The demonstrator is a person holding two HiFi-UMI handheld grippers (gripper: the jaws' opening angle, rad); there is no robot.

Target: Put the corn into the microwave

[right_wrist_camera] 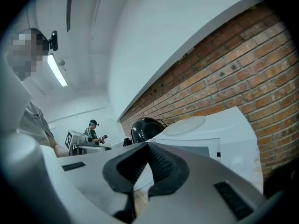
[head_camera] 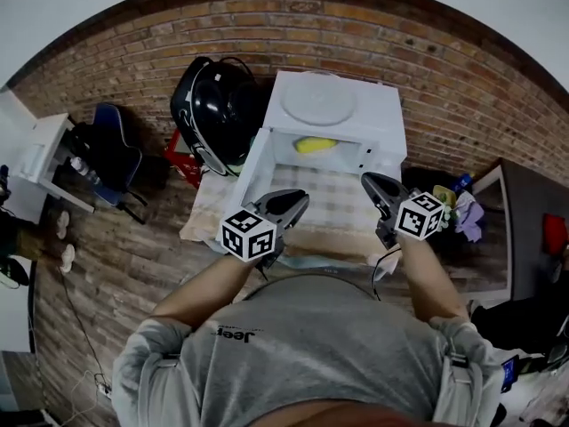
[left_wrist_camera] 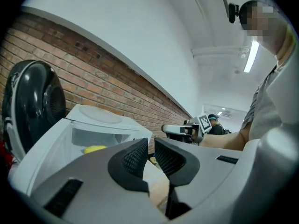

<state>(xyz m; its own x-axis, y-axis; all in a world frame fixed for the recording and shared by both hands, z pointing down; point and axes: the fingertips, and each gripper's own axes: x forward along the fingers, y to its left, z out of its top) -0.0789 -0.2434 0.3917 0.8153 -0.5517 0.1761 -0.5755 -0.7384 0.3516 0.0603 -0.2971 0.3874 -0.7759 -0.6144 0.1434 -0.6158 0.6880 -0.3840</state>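
The yellow corn (head_camera: 316, 145) lies inside the white microwave (head_camera: 333, 105), at the back of its open cavity; it also shows through the opening as the corn (left_wrist_camera: 95, 149) in the left gripper view. The microwave door (head_camera: 253, 163) stands swung out to the left. My left gripper (head_camera: 298, 201) hovers in front of the opening, its jaws (left_wrist_camera: 150, 148) a narrow gap apart with nothing between them. My right gripper (head_camera: 369, 182) hangs at the cavity's right front, tips (right_wrist_camera: 148, 148) touching and empty. Both point roughly level toward the microwave (right_wrist_camera: 205, 129).
A black round appliance (head_camera: 213, 105) stands left of the microwave, with a red stool (head_camera: 182, 158) below it and a blue chair (head_camera: 116, 154) further left. A checked cloth (head_camera: 329, 207) covers the table. A dark table (head_camera: 533, 229) sits right. Another person (right_wrist_camera: 93, 129) stands far off.
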